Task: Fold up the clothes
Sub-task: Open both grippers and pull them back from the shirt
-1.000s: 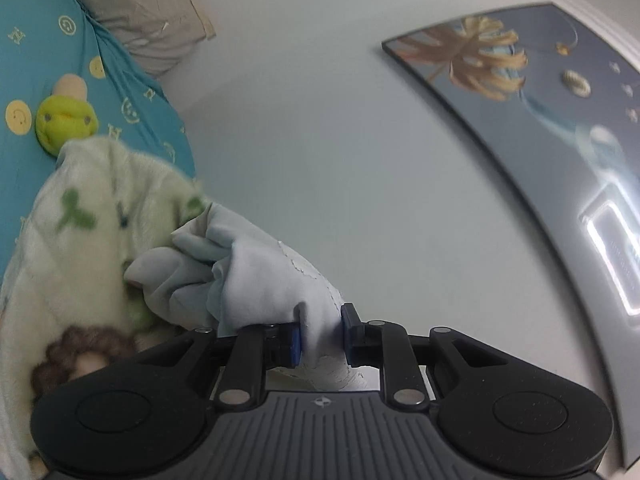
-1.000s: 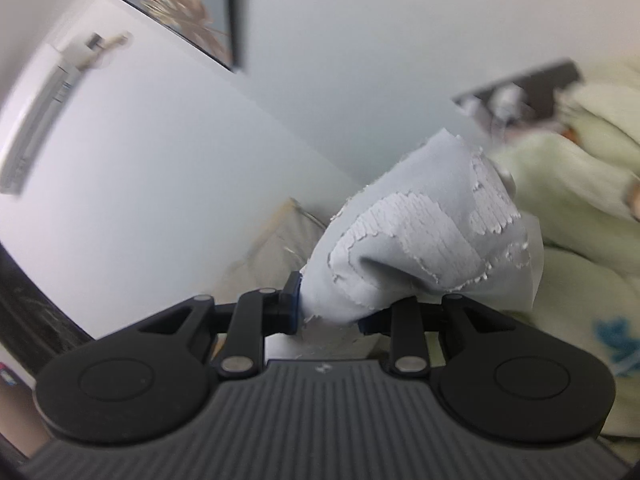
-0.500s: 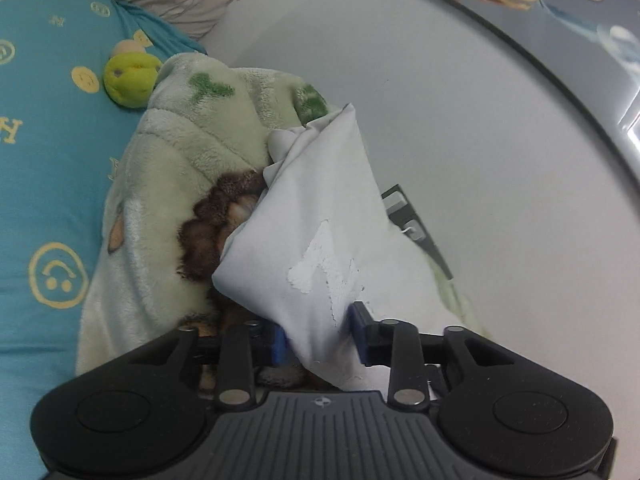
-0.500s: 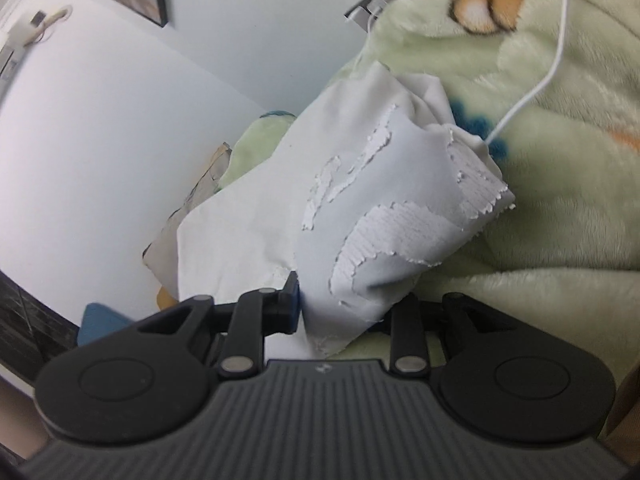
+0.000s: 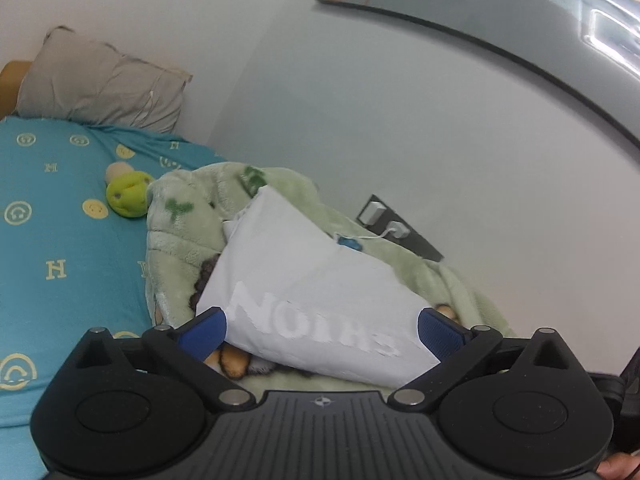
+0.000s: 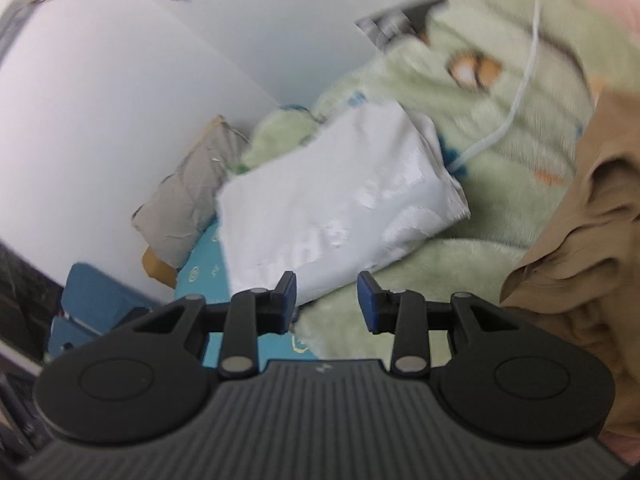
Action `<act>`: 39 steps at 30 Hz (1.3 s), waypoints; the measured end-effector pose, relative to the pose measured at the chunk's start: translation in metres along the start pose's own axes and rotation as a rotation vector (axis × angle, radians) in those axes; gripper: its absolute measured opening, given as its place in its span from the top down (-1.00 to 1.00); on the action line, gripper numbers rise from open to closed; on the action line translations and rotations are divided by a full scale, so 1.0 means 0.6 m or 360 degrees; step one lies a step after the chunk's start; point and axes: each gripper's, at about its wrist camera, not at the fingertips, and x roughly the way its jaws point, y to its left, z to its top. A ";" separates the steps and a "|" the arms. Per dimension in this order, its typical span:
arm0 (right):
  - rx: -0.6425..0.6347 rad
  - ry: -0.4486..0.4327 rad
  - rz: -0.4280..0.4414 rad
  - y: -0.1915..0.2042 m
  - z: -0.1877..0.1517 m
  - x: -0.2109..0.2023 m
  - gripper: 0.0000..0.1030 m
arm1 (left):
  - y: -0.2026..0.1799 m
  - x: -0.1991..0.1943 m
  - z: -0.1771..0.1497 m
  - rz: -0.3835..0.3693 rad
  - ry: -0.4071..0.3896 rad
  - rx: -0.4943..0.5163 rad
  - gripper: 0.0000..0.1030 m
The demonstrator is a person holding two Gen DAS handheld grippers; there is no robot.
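A folded white garment with cracked white lettering lies on the pale green fleece blanket. My left gripper stands wide apart just short of its near edge, jaws still opening, with the pads off the cloth. In the right wrist view the same white garment rests on the blanket. My right gripper is pulled back from it, jaws opening, nothing pressed between the blue pads. A tan garment lies bunched at the right.
The bed has a teal sheet with yellow smileys, a green plush toy and a grey pillow at the wall. A white cable runs over the blanket to a dark wall socket strip. A framed picture hangs above.
Both grippers carried the white garment down onto the green blanket and let go of it. The left jaws spread wide; the right jaws parted and drew back from the cloth.
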 end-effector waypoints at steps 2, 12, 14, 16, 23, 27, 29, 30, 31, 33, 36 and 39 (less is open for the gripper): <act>-0.0149 -0.0070 0.0011 0.027 -0.012 -0.041 0.28 | -0.025 -0.048 -0.004 0.0020 -0.0020 0.0061 -0.99; -0.0839 -0.0595 0.0026 0.125 -0.144 -0.201 -1.00 | -0.093 -0.263 -0.080 0.0105 -0.0363 0.0370 -0.99; -0.0894 -0.0640 0.0023 0.134 -0.169 -0.207 -1.00 | -0.097 -0.284 -0.099 0.0155 -0.0429 0.0420 -0.99; -0.0909 -0.0667 0.0037 0.137 -0.192 -0.207 -1.00 | -0.097 -0.298 -0.118 0.0178 -0.0474 0.0449 -0.99; -0.0943 -0.0749 -0.0004 0.136 -0.252 -0.178 -1.00 | -0.073 -0.320 -0.167 0.0268 -0.0563 0.0521 -0.99; -0.0961 -0.0809 -0.0045 0.137 -0.279 -0.163 -1.00 | -0.045 -0.326 -0.185 0.0329 -0.0614 0.0557 -0.99; -0.0992 -0.0822 -0.0064 0.140 -0.292 -0.154 -1.00 | -0.025 -0.331 -0.191 0.0333 -0.0636 0.0551 -0.99; -0.1005 -0.0821 -0.0073 0.141 -0.298 -0.148 -1.00 | -0.015 -0.333 -0.193 0.0328 -0.0643 0.0535 -0.99; -0.1025 -0.0832 -0.0085 0.143 -0.304 -0.142 -1.00 | -0.007 -0.335 -0.194 0.0322 -0.0653 0.0516 -0.99; -0.1063 -0.0843 -0.0108 0.147 -0.314 -0.132 -1.00 | 0.006 -0.340 -0.195 0.0320 -0.0675 0.0496 -0.99; -0.1094 -0.0857 -0.0125 0.153 -0.326 -0.121 -1.00 | 0.013 -0.342 -0.196 0.0325 -0.0685 0.0510 -0.99; -0.1114 -0.0864 -0.0122 0.158 -0.333 -0.115 -1.00 | 0.013 -0.339 -0.200 0.0344 -0.0692 0.0544 -0.99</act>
